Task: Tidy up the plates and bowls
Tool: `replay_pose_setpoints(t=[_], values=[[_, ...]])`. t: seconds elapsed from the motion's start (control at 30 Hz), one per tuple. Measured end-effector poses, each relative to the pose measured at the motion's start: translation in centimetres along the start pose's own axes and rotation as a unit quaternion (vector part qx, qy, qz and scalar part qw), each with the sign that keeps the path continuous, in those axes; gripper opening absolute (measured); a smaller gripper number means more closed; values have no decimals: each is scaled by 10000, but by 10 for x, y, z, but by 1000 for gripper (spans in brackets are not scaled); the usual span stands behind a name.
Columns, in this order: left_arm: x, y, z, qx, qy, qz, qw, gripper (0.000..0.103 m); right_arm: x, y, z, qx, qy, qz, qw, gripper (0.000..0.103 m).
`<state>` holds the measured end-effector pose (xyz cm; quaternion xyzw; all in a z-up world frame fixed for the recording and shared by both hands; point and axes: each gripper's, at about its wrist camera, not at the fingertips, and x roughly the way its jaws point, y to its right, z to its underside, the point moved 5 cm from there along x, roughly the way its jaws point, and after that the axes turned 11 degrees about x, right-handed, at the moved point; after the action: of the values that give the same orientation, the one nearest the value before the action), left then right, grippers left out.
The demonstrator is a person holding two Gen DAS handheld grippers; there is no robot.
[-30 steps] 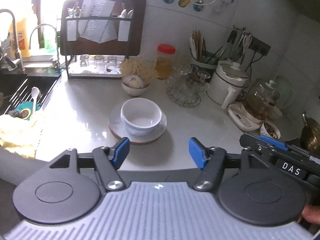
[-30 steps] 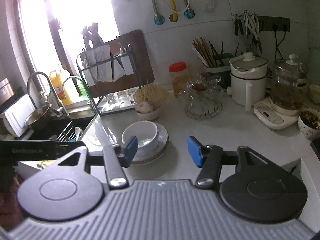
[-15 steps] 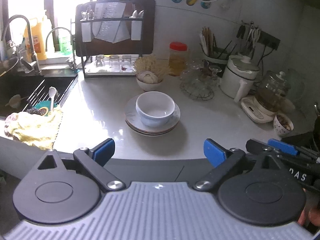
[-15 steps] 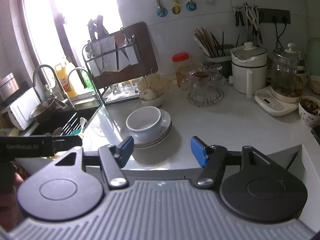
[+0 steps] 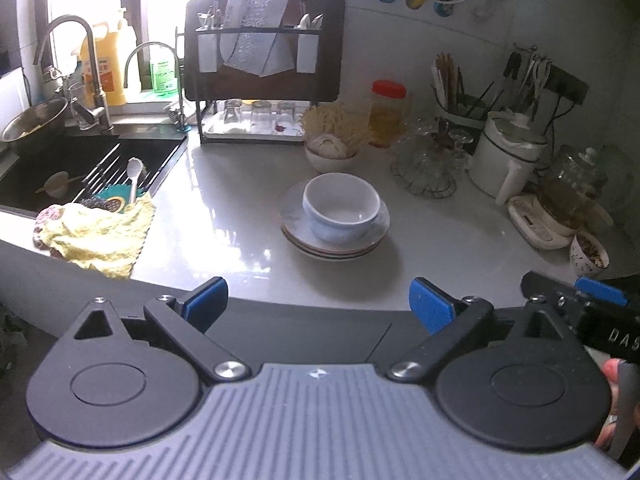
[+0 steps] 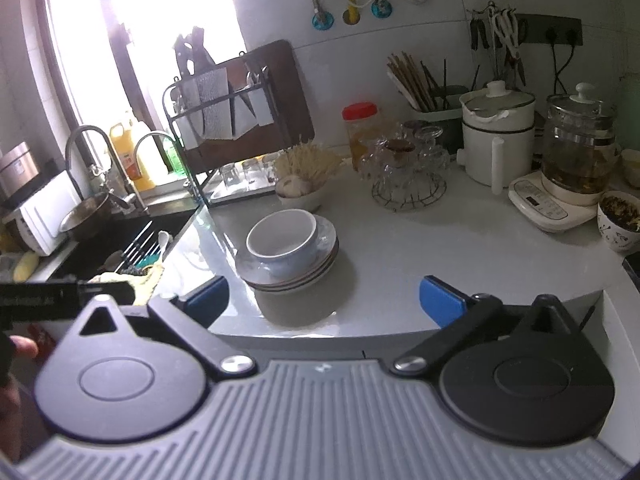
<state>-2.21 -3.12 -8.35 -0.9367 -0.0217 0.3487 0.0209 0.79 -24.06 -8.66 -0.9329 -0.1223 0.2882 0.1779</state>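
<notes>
Two tongs in play, nothing held by either. Largest first: pale table [image 5: 460,248], sink [image 5: 48,168] far left, dark rack [image 5: 264,60] at the back wall, kettle [image 5: 508,156] far right. Mid-table: stack of plates [image 5: 308,236], seemingly three or so, count unsure, with one white bowl [image 5: 340,204] sitting upright on top, empty. Yellow cloth [image 5: 96,236] near left edge, well apart from the stack. Small bowl of garlic [image 5: 330,152] just beyond the stack, not touching.

Left tongs [image 5: 318,302] spread wide, empty, hanging off the near edge of the table, short of the stack. Right tongs [image 6: 324,298] jaws opening, nothing between them, also short of the stack.

Likely step: reach for the bowl. Best done by taking the bowl rim with one jaw inside, one outside, lifting straight up to avoid dragging the top plate. Glazed rim probably slick, so firm squeeze. Steadying plates with the other tongs advisable.
</notes>
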Motion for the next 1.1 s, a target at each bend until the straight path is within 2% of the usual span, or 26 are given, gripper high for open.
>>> replay_pose_setpoints(t=[0.33,1.1], values=[[-1,-8,11,-132,-74,-147,9998,99,7,-4,4,-94,-177,-36,9998,103],[0,-17,16,-217,-94,-12,9997,100,8,-8,8,-131,-269,-36,9995,103]])
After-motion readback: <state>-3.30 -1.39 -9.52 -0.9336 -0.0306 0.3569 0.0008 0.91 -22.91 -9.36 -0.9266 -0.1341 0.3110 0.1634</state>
